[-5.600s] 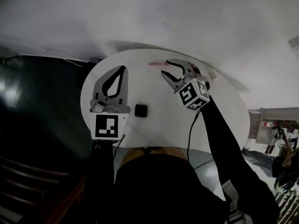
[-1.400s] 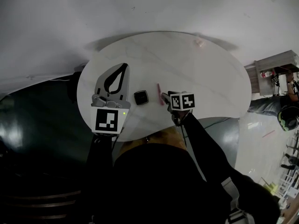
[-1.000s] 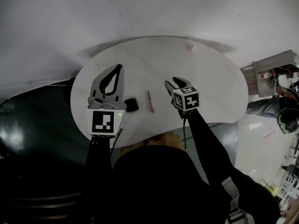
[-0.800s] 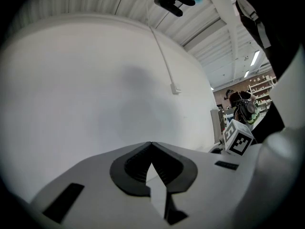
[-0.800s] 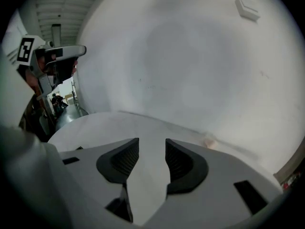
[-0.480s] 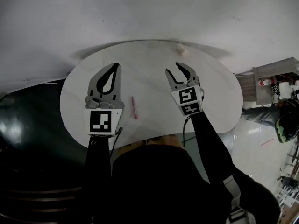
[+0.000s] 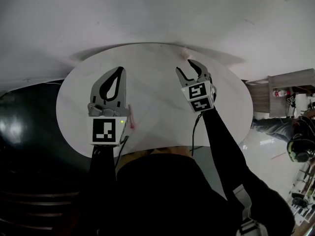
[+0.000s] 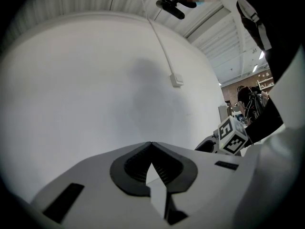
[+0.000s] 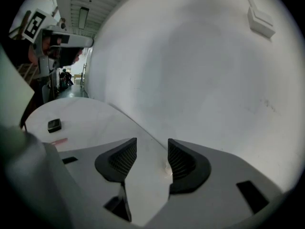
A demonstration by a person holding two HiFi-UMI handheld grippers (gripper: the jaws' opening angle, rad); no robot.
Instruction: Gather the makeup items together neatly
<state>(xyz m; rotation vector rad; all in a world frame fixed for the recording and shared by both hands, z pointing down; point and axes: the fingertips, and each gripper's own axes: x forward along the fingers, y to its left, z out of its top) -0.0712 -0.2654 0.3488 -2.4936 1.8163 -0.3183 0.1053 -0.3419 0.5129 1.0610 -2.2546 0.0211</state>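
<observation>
My right gripper (image 7: 186, 67) reaches toward the far edge of the round white table (image 7: 152, 95), its jaws opening with nothing pressed between them. A small pale pink item (image 7: 186, 53) lies just beyond its tips. In the right gripper view that item (image 9: 167, 168) shows low in the gap of the gripper (image 9: 152, 142), close to the right pad. My left gripper (image 7: 120, 70) is shut and empty at the table's left. A pink stick (image 7: 131, 125) peeks out beside it. The right gripper view shows a black compact (image 9: 54, 125) with the pink stick (image 9: 59, 141) near it.
The table stands against a white wall (image 7: 147, 14) with a cable box (image 8: 177, 81) on it. Dark floor (image 7: 24, 132) lies left of the table. A shelf (image 7: 288, 82) and a person (image 7: 300, 149) are off to the right.
My right gripper moved from the near middle of the table out toward the far edge and its jaws stand wider. The pink stick stays behind by my left gripper, which now hides the compact.
</observation>
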